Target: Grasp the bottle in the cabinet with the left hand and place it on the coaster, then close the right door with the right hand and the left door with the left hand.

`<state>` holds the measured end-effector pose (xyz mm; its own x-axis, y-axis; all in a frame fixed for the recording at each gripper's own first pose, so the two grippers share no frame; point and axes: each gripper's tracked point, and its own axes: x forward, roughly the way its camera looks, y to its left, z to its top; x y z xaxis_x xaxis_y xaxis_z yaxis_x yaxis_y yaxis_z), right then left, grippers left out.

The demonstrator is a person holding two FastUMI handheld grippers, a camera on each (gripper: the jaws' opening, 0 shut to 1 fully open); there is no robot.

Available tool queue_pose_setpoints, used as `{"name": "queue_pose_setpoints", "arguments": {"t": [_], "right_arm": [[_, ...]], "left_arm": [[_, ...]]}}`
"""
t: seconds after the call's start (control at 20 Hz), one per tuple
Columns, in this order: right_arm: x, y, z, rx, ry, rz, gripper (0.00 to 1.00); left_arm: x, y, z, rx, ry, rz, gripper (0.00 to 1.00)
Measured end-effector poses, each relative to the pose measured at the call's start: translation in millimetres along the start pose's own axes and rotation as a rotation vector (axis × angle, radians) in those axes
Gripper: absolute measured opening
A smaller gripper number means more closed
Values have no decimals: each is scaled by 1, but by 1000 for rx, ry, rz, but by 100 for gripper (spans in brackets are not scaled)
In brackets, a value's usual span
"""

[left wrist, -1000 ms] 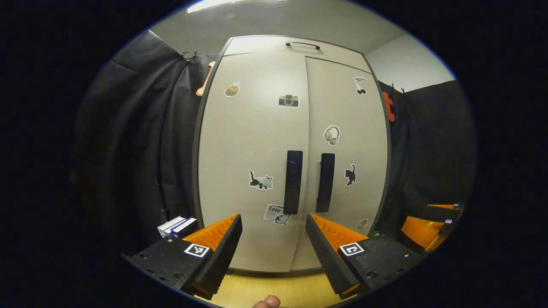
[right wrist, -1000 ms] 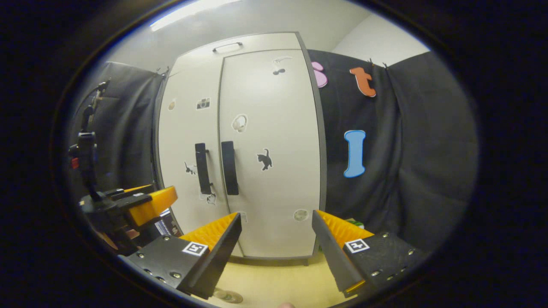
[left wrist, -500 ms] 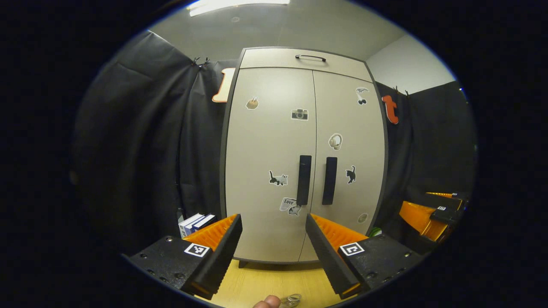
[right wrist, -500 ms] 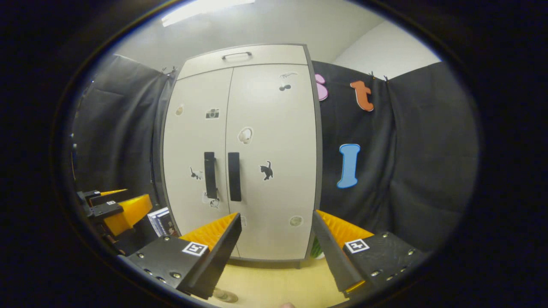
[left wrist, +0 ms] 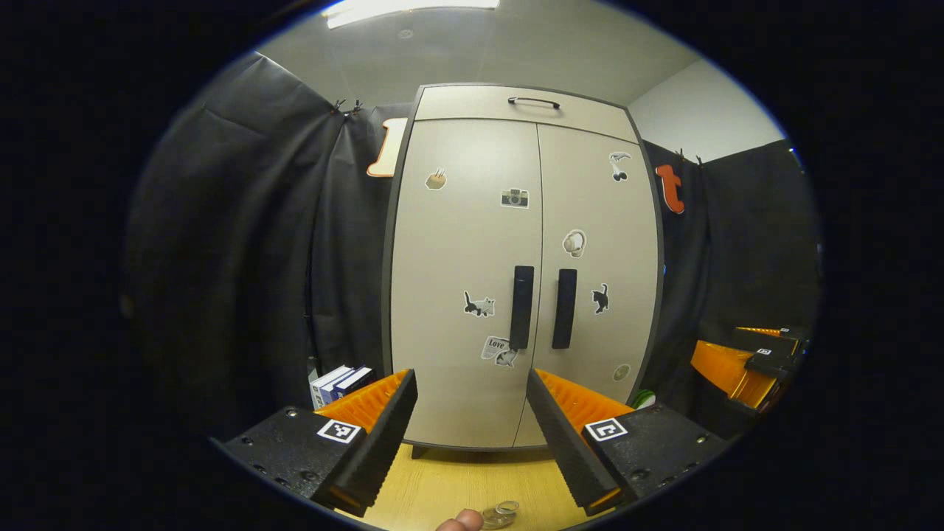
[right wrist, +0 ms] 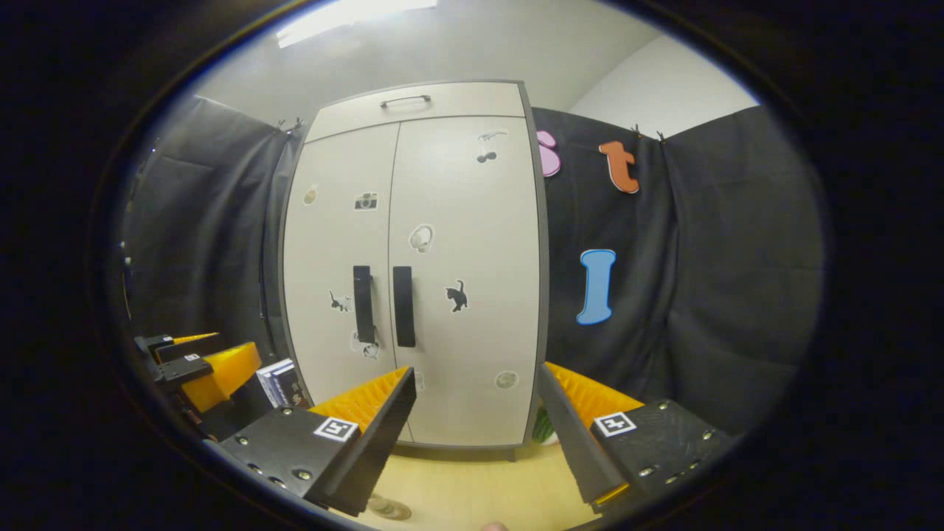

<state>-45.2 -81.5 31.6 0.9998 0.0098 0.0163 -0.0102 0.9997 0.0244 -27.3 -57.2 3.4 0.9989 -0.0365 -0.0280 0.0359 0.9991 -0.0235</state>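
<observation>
The pale cabinet (left wrist: 516,280) stands on the wooden table with both doors flush and their dark handles (left wrist: 543,307) side by side. My left gripper (left wrist: 470,373) hovers open and holds nothing, a short way back from the doors. My right gripper (right wrist: 476,369) is also open and holds nothing, facing the cabinet (right wrist: 420,280) from its right side. A small clear round thing (left wrist: 500,513) sits low on the table beside a fingertip (left wrist: 461,521); I cannot tell whether it is the bottle or the coaster. It appears again as a round thing (right wrist: 389,507) in the right gripper view.
Several books (left wrist: 339,381) stand left of the cabinet. A green object (right wrist: 543,428) peeks out at its right foot. The other hand's gripper (left wrist: 741,361) hangs at the right edge. Black cloth surrounds the cabinet, and bare wooden table (left wrist: 472,479) lies before it.
Both grippers have drawn back from the cabinet, which now looks smaller and farther off. The clear round thing has come into the left gripper view. Both grippers stayed open.
</observation>
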Motion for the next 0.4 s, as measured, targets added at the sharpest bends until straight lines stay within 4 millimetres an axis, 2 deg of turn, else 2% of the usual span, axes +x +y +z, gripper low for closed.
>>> {"name": "queue_pose_setpoints", "arguments": {"t": [0.05, 0.1, 0.4], "right_arm": [[-1, 0, -1, -1, 1, 2, 97], [-1, 1, -1, 1, 2, 4, 100], [-2, 3, -1, 21, 8, 18, 100]], "left_arm": [[0, 0, 1, -3, -2, -1, 95], [0, 0, 1, -5, -2, -1, 95], [-2, 1, 2, -11, -1, -3, 95]]}}
